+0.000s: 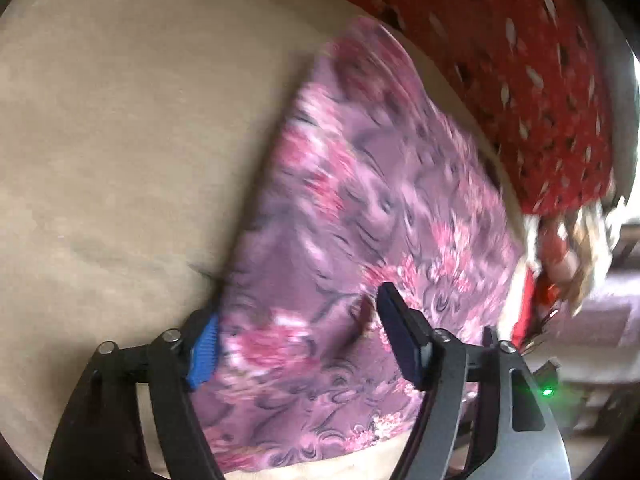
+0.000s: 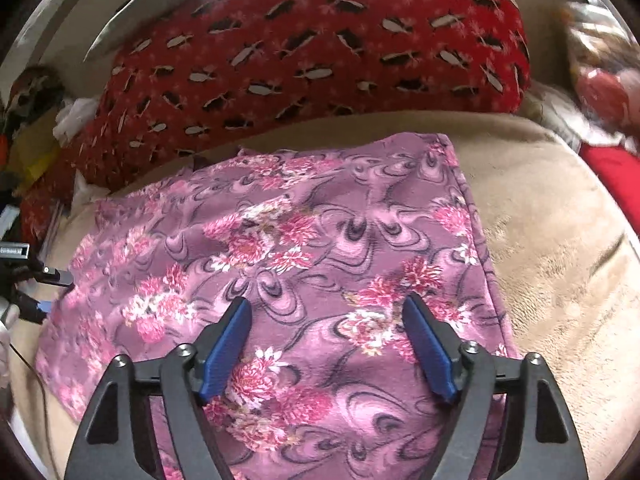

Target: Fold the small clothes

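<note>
Both grippers — left (image 1: 298, 320), right (image 2: 326, 320) — hover released above the purple floral garment (image 2: 304, 240) on beige bedding (image 2: 560, 260)

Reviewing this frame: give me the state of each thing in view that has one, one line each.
purple floral garment: lying spread on the beige blanket, roughly flat.
left gripper: open, over the garment's edge, gripping nothing.
right gripper: open above the garment, gripping nothing.
red patterned cushion: resting behind the garment.
beige blanket: spread under the garment.
</note>
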`<state>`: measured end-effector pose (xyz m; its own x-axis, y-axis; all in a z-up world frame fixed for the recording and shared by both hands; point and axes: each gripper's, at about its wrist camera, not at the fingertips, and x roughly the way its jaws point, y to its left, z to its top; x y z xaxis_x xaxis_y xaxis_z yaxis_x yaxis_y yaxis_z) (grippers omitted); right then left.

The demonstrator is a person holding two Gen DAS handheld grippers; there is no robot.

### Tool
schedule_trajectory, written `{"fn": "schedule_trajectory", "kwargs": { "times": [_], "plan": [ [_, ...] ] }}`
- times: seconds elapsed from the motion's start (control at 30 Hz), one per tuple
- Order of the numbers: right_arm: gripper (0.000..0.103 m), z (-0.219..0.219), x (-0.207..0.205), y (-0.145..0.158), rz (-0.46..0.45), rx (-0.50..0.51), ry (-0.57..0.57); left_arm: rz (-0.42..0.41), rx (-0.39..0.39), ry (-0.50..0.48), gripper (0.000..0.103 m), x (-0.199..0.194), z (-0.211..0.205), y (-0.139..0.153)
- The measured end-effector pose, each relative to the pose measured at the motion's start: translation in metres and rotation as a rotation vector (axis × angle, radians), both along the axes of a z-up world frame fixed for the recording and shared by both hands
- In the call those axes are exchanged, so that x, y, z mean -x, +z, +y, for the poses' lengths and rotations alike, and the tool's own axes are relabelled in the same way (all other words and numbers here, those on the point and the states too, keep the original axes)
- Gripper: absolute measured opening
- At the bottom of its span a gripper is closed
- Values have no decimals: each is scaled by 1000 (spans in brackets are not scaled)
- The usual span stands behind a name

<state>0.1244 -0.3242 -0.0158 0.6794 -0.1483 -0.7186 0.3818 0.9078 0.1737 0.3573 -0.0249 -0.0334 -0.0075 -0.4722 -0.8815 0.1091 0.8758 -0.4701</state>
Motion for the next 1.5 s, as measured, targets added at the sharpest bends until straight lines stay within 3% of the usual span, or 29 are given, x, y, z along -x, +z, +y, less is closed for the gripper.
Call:
{"fn": "schedule_trajectory", "kwargs": {
  "times": [0.1,0.17,0.27,0.33,0.6,0.83,1.0,1.07,1.13,1.3,1.5],
  "plan": [
    [83,6,-1,-2,-3,34,9,-19,-3,-37,74,5,-16,6],
    [83,4,1,-2,-13,19,10,-32,-30,-51,45,8,-18,9],
    [83,1,0,-2,-26,-5,13,-23,3,-24,26,9,-11,13],
    [83,0,1,0,-29,-15,14,-41,18,-7,22,14,-11,25],
    [82,-25,23,15,-54,-124,-33,-95,101,-19,19,43,-45,78],
    [83,-68,60,21,-57,-112,-131,-103,108,-38,18,63,-90,97],
    [83,-80,70,7,4,-65,-93,-79,139,-27,18,77,-116,103],
    [83,-82,72,-9,30,-66,-75,-66,144,-35,18,83,-130,103],
    [83,-82,78,-11,-12,-72,-79,-62,140,-54,17,90,-146,103],
    [84,-80,79,-13,-22,-66,-80,-28,145,-110,12,103,-187,94],
    [85,-82,83,-15,-49,-80,-75,68,132,-148,10,115,-226,55]
  ]
}}
